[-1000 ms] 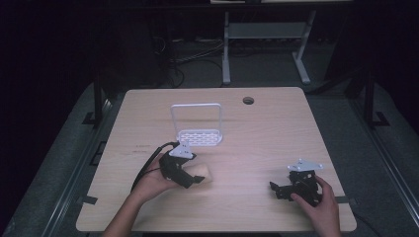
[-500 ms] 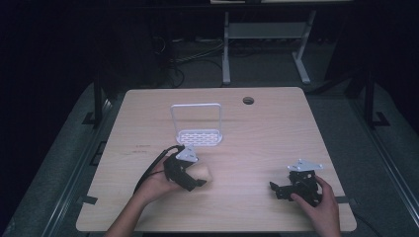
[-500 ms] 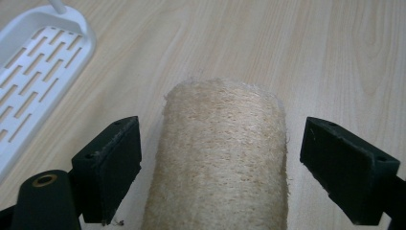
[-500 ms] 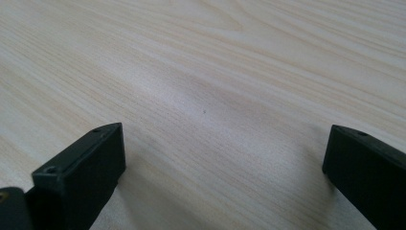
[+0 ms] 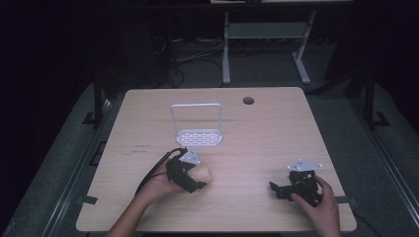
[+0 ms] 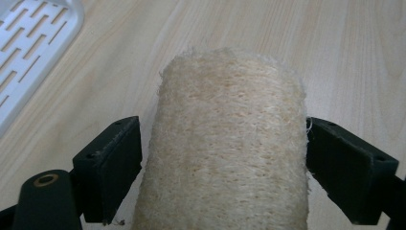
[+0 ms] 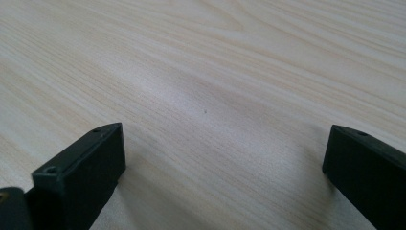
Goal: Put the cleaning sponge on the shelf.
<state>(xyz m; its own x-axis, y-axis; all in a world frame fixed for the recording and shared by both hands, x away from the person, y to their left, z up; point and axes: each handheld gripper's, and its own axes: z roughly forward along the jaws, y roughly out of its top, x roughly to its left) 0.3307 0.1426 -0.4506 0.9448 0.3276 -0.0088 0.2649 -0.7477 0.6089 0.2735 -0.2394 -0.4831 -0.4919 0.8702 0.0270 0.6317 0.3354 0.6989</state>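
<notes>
Pale wood surface [image 5: 267,133], dark room. Left gripper [image 5: 195,178] clamps loofah roll [image 6: 230,143], white rack [image 5: 197,133] at 12 o'clock. Right gripper [image 5: 276,190] spread wide, holding nothing.

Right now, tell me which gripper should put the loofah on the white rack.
Left. The left gripper already has the loofah between its jaws, just in front of the rack. The right gripper is open, holds nothing and sits farther from the rack.
</notes>
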